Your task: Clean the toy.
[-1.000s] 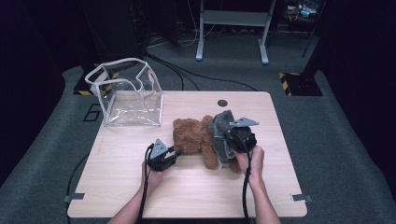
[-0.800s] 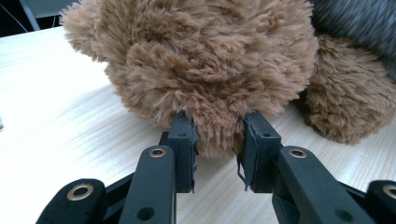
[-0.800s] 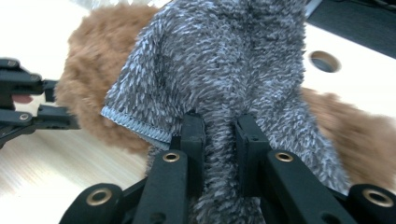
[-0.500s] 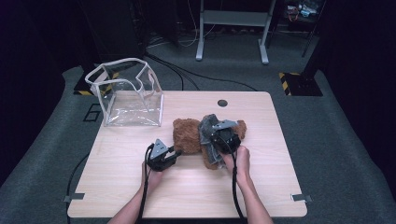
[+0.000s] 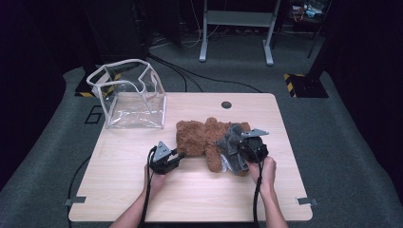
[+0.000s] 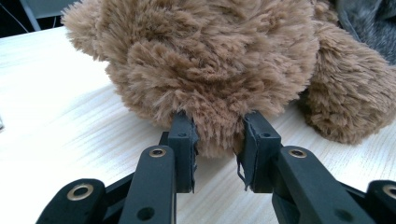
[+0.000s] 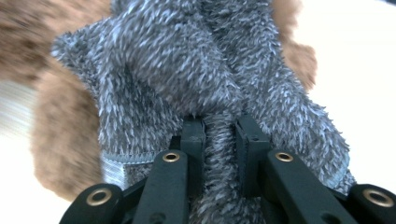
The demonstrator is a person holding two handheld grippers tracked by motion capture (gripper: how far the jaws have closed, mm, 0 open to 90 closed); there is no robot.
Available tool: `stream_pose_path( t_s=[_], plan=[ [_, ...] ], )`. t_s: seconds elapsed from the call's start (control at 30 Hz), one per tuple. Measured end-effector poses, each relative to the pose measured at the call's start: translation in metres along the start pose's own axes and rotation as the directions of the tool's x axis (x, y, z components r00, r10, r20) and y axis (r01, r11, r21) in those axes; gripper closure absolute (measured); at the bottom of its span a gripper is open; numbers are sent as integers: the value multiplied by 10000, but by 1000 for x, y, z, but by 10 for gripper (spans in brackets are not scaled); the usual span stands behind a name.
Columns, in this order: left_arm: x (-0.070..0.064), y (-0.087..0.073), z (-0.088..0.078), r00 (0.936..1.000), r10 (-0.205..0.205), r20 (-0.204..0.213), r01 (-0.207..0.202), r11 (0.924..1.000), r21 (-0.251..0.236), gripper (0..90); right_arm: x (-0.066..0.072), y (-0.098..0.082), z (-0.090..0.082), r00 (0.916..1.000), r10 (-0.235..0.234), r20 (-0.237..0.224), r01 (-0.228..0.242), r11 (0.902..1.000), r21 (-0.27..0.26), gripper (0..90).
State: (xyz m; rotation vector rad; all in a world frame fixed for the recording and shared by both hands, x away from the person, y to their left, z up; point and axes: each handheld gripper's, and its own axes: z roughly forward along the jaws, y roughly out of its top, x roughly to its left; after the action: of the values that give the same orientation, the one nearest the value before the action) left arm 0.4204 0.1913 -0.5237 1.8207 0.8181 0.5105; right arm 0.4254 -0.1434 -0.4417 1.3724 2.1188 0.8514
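A brown teddy bear [image 5: 195, 135] lies on the wooden table [image 5: 190, 194], with a grey fleece garment [image 5: 230, 145] over its right end. My left gripper [image 5: 178, 154] meets the bear's near left side. In the left gripper view its jaws [image 6: 217, 140] are shut on a tuft of the brown plush [image 6: 210, 60]. My right gripper [image 5: 239, 151] is at the bear's right end. In the right gripper view it [image 7: 220, 135] is shut on a fold of the grey fleece [image 7: 187, 60], with brown fur [image 7: 56, 121] behind.
A clear plastic bag [image 5: 130, 95] with a white rim stands open at the table's back left corner. A dark round grommet [image 5: 226, 104] sits near the back edge. Cables trail from both grippers toward the near edge. A metal stand [image 5: 235, 33] stands on the floor beyond the table.
My right gripper, still holding the grey fleece, swung left over the bear, then came back right and lower. The left gripper and the bear's left end stayed put.
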Motion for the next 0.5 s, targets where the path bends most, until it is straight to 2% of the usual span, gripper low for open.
stream_pose_path(
  t_s=[0.1,0.23,0.33,0.37,0.5],
  plan=[
    [0,0,0,10000,-16,3,16,10000,14,690,-3,-1,-2,10000,77,-47,-78,9999,-75,764],
    [0,0,0,10000,-10,6,10,10000,25,690,2,8,-12,9993,-37,-381,12,9980,-639,764],
    [1,0,0,10000,-5,32,5,10000,40,690,12,19,-17,9978,-205,-626,141,9948,-1011,764],
    [1,0,0,10000,-9,33,9,10000,40,690,16,24,-18,9962,-431,-752,345,9931,-1118,764],
    [0,0,0,10000,-59,14,59,10000,-16,690,37,41,-10,9922,-721,-1019,595,9908,-1218,762]
  ],
)
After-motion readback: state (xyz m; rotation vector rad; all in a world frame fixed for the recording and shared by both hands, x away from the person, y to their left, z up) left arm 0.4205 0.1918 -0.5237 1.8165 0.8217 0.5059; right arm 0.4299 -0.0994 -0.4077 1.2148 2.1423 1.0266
